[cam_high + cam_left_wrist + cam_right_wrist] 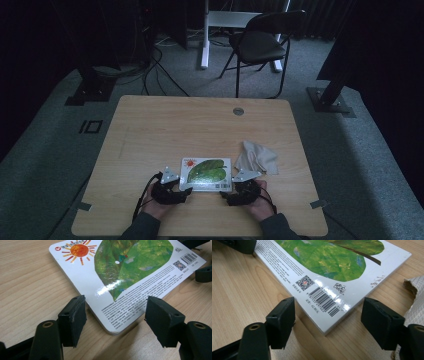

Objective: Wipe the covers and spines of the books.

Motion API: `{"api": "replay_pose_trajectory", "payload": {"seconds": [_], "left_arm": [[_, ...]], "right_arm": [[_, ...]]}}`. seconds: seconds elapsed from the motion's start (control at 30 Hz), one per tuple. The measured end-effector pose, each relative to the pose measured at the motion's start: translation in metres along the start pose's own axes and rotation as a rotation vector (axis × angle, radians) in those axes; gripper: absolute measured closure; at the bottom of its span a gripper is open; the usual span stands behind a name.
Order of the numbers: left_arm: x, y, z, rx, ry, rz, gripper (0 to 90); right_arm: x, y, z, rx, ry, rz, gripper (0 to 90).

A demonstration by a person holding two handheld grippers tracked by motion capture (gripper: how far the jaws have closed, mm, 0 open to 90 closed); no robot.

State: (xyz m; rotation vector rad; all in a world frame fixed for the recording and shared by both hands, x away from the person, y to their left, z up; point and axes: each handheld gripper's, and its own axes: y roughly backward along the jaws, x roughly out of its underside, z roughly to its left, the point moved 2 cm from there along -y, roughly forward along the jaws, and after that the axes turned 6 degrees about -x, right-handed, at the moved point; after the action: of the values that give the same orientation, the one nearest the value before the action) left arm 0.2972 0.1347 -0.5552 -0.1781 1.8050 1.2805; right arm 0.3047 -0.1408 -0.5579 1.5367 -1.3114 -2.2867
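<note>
Board book point(206, 174) lies flat on the tabletop point(165, 130), one near corner between the spread fingers of the left gripper point(115, 317), another between the right gripper's point(328, 320) spread fingers; nothing gripped.

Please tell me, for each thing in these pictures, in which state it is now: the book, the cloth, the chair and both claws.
Book: closed, flat on the table, back cover up.
Cloth: crumpled, beside the book.
Folding chair: unfolded, empty.
Left claw: open, jaws either side of a book corner, not pressing.
Right claw: open, jaws either side of the barcode corner.
</note>
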Motion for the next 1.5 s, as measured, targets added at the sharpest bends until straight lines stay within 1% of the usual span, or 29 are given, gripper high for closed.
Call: {"api": "replay_pose_trajectory", "payload": {"seconds": [0.13, 0.2, 0.33, 0.37, 0.4, 0.47, 0.53, 0.57, 0.6, 0.63, 0.67, 0.73, 0.77, 0.8, 0.9, 0.93, 0.97, 1.0, 1.07, 1.1, 1.13, 1.17, 1.2, 1.33, 1.43, 1.5], "left_arm": [[-0.001, 0.003, 0.003, -0.002, 0.010, -0.009, 32.9], [-0.002, 0.005, 0.006, -0.006, 0.023, -0.018, 32.9], [-0.005, 0.008, 0.011, -0.015, 0.033, -0.038, 30.7], [-0.007, 0.010, 0.012, -0.010, 0.043, -0.044, 29.7], [-0.007, 0.010, 0.012, -0.010, 0.043, -0.044, 29.6], [-0.012, 0.012, 0.015, -0.005, 0.052, -0.062, 29.6], [-0.013, 0.012, 0.016, 0.000, 0.054, -0.062, 29.6], [-0.018, 0.013, 0.017, -0.008, 0.059, -0.068, 28.7], [-0.018, 0.013, 0.017, -0.008, 0.059, -0.068, 27.1], [-0.022, 0.014, 0.018, 0.000, 0.068, -0.077, 26.1], [-0.025, 0.015, 0.019, 0.004, 0.068, -0.088, 26.1], [-0.028, 0.015, 0.019, 0.002, 0.065, -0.090, 25.3], [-0.034, 0.015, 0.019, 0.010, 0.056, -0.098, 25.3], [-0.037, 0.015, 0.019, 0.012, 0.053, -0.102, 23.9], [-0.047, 0.016, 0.019, 0.017, 0.043, -0.114, 22.8], [-0.050, 0.015, 0.019, 0.023, 0.042, -0.120, 22.8], [-0.052, 0.015, 0.019, 0.017, 0.040, -0.125, 22.8], [-0.055, 0.015, 0.019, 0.025, 0.036, -0.130, 22.8], [-0.059, 0.014, 0.020, 0.024, 0.036, -0.139, 22.8], [-0.061, 0.014, 0.020, 0.038, 0.038, -0.140, 22.8], [-0.061, 0.014, 0.020, 0.038, 0.038, -0.140, 22.8], [-0.063, 0.013, 0.021, 0.057, 0.047, -0.159, 22.8], [-0.064, 0.012, 0.021, 0.065, 0.051, -0.163, 22.8], [-0.065, 0.004, 0.024, 0.085, 0.044, -0.165, 22.8], [-0.066, -0.002, 0.026, 0.092, 0.033, -0.167, 22.9], [-0.066, -0.007, 0.027, 0.077, 0.013, -0.170, 23.9]], "right_arm": [[0.000, -0.001, 0.000, 0.014, -0.008, 0.007, 22.4], [0.000, 0.000, -0.001, 0.019, -0.011, 0.007, 21.2], [-0.002, 0.002, -0.002, 0.023, -0.017, -0.009, 19.6], [-0.002, 0.002, -0.002, 0.025, -0.015, -0.011, 19.4], [-0.003, 0.002, -0.002, 0.027, -0.017, -0.013, 19.0], [-0.003, 0.003, -0.001, 0.031, -0.016, -0.018, 18.5], [-0.004, 0.003, -0.001, 0.032, -0.016, -0.021, 17.7], [-0.005, 0.004, -0.001, 0.036, -0.016, -0.027, 16.9], [-0.005, 0.004, -0.001, 0.036, -0.014, -0.030, 16.6], [-0.005, 0.004, -0.001, 0.036, -0.014, -0.032, 16.3], [-0.006, 0.005, 0.000, 0.038, -0.013, -0.032, 15.8], [-0.006, 0.005, 0.000, 0.039, -0.012, -0.032, 15.2], [-0.006, 0.005, 0.001, 0.042, -0.009, -0.031, 15.0], [-0.007, 0.005, 0.001, 0.046, -0.001, -0.034, 14.2], [-0.007, 0.005, 0.001, 0.049, 0.001, -0.036, 13.8], [-0.007, 0.005, 0.001, 0.048, 0.001, -0.035, 13.8], [-0.007, 0.005, 0.002, 0.047, 0.002, -0.034, 13.8], [-0.007, 0.005, 0.002, 0.048, 0.003, -0.035, 13.8], [-0.007, 0.005, 0.002, 0.048, 0.003, -0.035, 13.7], [-0.007, 0.004, 0.002, 0.048, 0.003, -0.034, 13.7], [-0.007, 0.004, 0.002, 0.048, 0.003, -0.034, 13.7], [-0.007, 0.004, 0.002, 0.050, 0.004, -0.032, 13.8], [-0.007, 0.004, 0.002, 0.057, 0.004, -0.022, 13.8], [-0.007, 0.003, 0.002, 0.058, 0.003, -0.016, 13.9], [-0.007, 0.003, 0.003, 0.057, 0.004, -0.016, 13.8], [-0.007, 0.003, 0.002, 0.057, 0.007, -0.015, 13.9]]}}
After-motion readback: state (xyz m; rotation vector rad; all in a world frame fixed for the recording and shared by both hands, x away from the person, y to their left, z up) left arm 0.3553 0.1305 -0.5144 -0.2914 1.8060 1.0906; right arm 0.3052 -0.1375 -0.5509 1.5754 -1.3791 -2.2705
